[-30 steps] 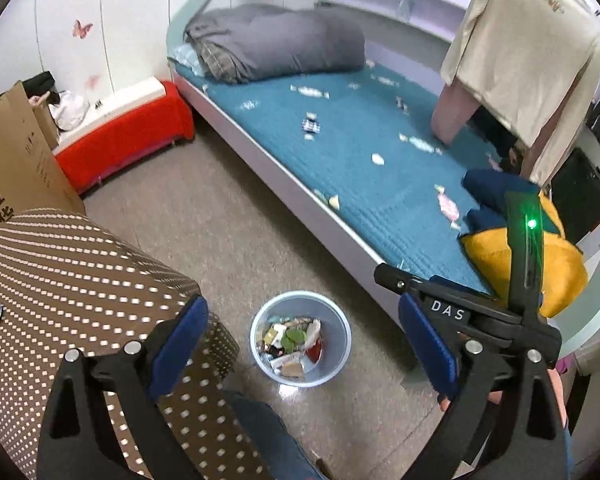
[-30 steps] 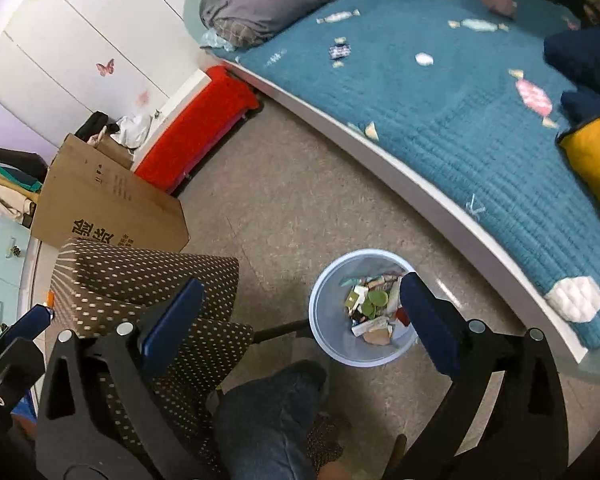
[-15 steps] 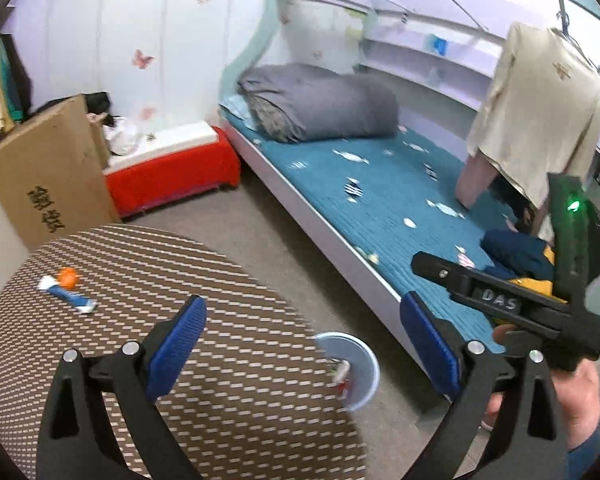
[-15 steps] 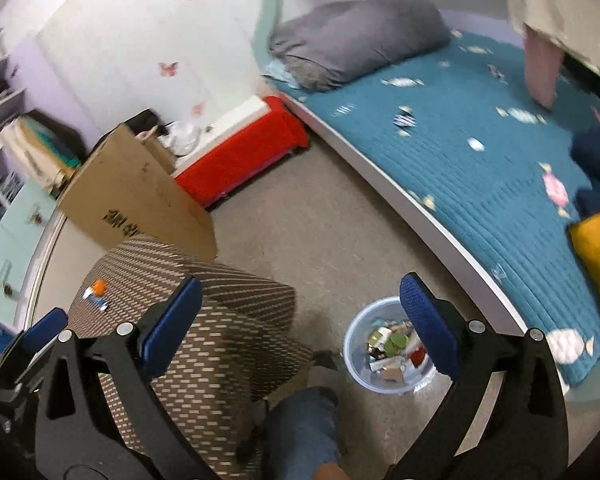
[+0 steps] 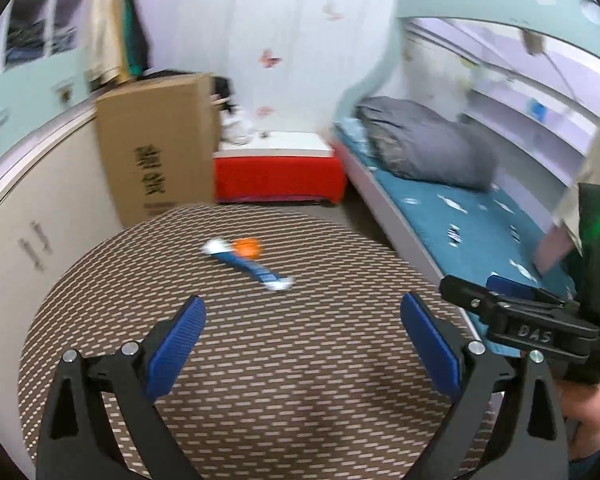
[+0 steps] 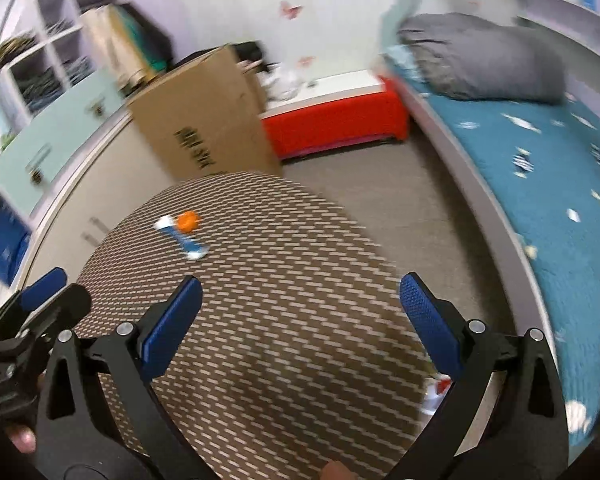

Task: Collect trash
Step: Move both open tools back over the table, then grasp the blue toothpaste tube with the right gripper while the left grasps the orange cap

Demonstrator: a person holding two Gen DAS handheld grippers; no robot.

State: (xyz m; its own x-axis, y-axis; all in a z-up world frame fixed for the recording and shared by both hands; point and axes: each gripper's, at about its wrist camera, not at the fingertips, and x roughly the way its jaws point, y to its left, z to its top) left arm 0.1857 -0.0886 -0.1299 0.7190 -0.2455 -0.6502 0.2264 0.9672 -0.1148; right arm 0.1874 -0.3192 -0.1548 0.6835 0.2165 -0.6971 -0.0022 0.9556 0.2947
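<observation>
Two pieces of trash are counted on one round desk (image 5: 260, 380): one blue-and-white wrapper (image 5: 252, 266) and one small orange item (image 5: 249, 247), touching. Two grippers are seen, left gripper (image 5: 302, 332) and right gripper (image 6: 300, 312). One cardboard box (image 5: 156, 148), one red bench (image 5: 276, 176), one bed (image 5: 460, 216) and one grey quilt (image 5: 424, 148) are counted.

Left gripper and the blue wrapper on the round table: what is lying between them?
Only bare patterned tablecloth lies between the open left gripper and the blue wrapper, as the left wrist view shows. An orange piece sits beside the wrapper, on its far side.
</observation>
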